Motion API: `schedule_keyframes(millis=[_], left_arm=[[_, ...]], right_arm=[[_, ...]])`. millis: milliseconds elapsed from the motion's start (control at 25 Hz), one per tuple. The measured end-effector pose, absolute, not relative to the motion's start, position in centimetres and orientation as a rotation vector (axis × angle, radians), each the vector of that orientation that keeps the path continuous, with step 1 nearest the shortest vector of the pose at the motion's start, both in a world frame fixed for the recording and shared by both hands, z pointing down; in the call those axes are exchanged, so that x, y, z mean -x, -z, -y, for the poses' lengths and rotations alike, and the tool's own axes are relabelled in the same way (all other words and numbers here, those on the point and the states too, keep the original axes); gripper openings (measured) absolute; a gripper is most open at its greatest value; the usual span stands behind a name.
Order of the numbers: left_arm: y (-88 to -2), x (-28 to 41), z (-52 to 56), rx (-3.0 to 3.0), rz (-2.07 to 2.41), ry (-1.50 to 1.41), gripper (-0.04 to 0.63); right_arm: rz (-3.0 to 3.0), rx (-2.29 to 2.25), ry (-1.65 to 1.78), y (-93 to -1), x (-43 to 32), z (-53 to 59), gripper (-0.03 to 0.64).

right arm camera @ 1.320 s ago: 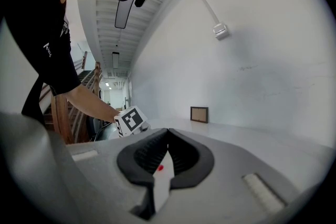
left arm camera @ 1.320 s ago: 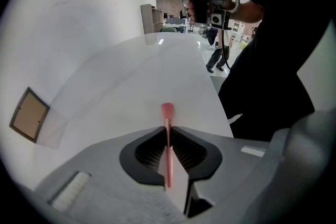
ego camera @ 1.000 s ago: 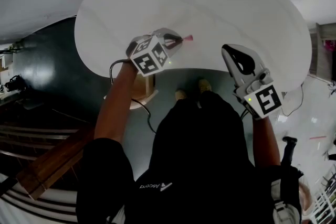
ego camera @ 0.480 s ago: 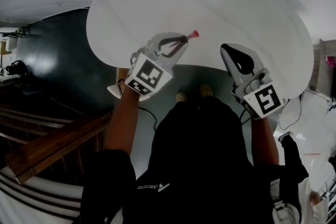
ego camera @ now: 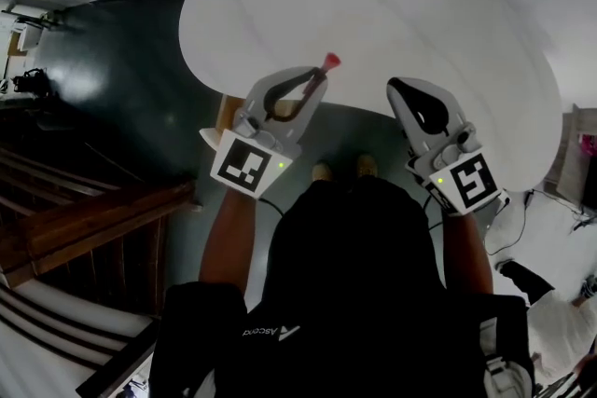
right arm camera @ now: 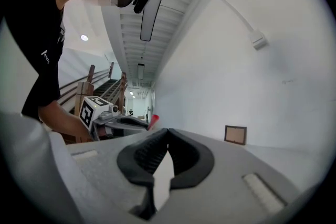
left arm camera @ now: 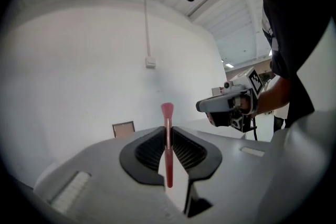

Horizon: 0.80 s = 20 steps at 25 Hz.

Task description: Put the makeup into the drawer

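White tabletop (ego camera: 401, 5) lies ahead; at its near edge the left gripper (ego camera: 315, 81) pinches a thin pink makeup brush (left arm camera: 167, 113) by the handle, tuft end past the jaws, while the right gripper (right arm camera: 166, 139) beside it is closed on nothing. So slim a handle could pivot or slip in a quick swing and drop to the dark floor (ego camera: 140, 79); no drawer is in view.
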State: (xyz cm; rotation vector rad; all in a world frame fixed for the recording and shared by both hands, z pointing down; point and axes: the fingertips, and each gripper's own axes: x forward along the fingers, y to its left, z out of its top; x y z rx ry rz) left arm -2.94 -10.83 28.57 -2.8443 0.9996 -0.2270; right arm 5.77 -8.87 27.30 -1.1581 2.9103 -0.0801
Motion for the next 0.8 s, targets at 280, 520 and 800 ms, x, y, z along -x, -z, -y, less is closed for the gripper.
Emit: schedule_keyframes(millis=[280, 520, 800], left_arm=[[-26.6, 11.5, 6.3, 2.812, -1.147, 0.100, 0.054], [-28.2, 11.9, 6.6, 2.803, -1.221, 0.139, 0.054], [-30.7, 16.5, 5.2, 2.787, -1.210, 0.275, 0.054]], right_arm=[[-2.944, 1.010, 0.024, -25.6, 2.4, 5.8, 0.003], [-2.987, 0.916, 0.040, -27.3, 2.1, 7.0, 0.003], [-3.013, 0.835, 0.069, -28.0, 6.4, 6.3, 0.003]])
